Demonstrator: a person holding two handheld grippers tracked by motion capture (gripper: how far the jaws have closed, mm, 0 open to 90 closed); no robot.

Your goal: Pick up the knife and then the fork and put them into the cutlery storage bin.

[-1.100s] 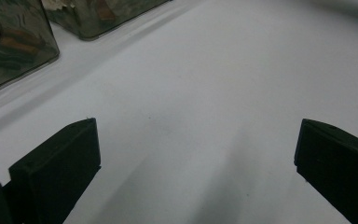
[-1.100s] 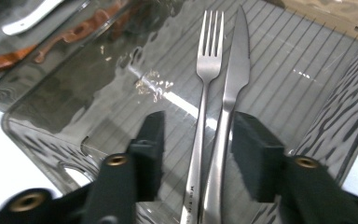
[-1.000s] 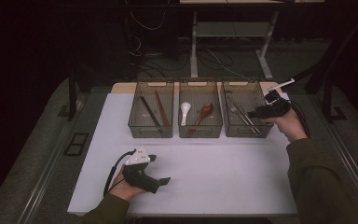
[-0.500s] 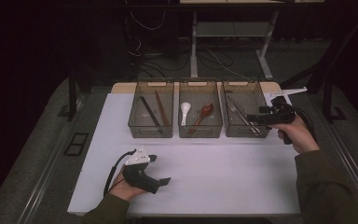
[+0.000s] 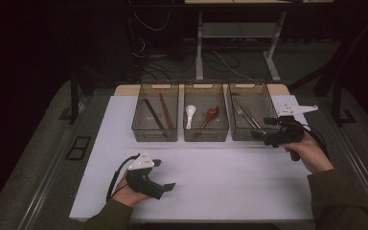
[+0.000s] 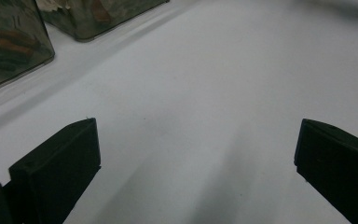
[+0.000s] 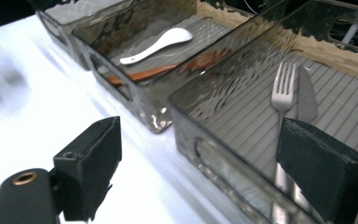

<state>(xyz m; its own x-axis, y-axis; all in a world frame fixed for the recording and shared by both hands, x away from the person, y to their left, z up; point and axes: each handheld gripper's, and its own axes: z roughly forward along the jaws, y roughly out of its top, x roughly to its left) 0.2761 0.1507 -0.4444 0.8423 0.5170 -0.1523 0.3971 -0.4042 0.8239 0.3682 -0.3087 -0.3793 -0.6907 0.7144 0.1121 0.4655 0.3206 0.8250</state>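
My right gripper jaws just opened wide, empty; fork at 1 o'clock, thin slippery metal, grab mid-handle.

silver fork, knife, flat, rt bin

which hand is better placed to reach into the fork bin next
Right. The right hand-held gripper sits at the right bin, jaws open and empty, the fork just ahead. The left hand-held gripper, also open, rests near the table's front edge.
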